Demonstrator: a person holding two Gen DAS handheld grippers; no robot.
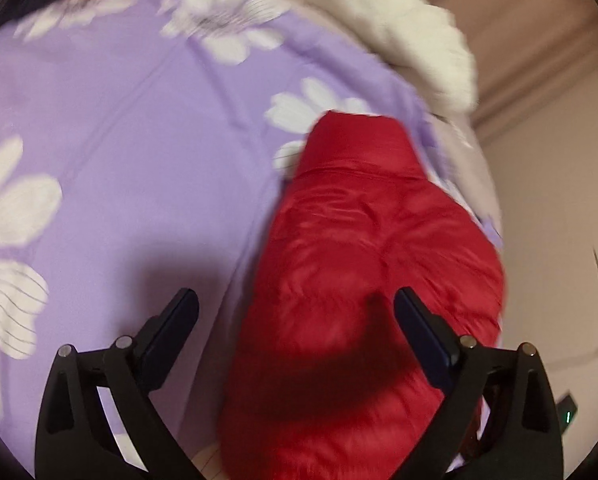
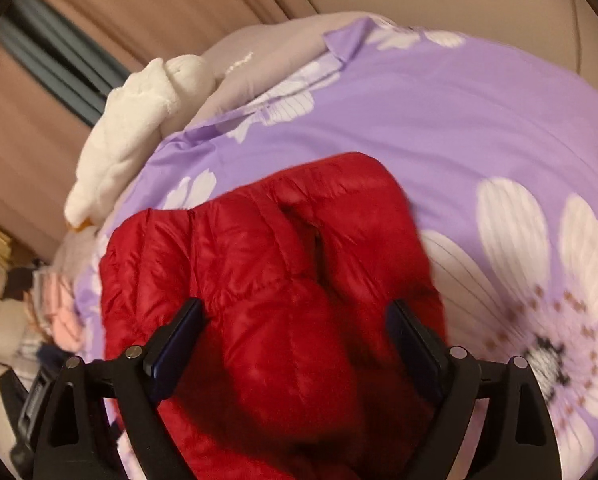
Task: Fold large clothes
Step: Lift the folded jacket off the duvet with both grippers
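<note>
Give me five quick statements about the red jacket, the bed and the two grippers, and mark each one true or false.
1. The red jacket lies on a purple sheet printed with white flowers. True.
2. The left gripper is shut on the jacket. False: its jaws stand wide apart above the jacket and hold nothing.
3. The right gripper is open, with the jacket showing between its jaws. True.
4. A white fluffy blanket lies at the edge of the bed. True.
5. The jacket is spread out flat with both sleeves out to the sides. False: it is bunched into a puffy bundle, and no sleeve is spread out.
</note>
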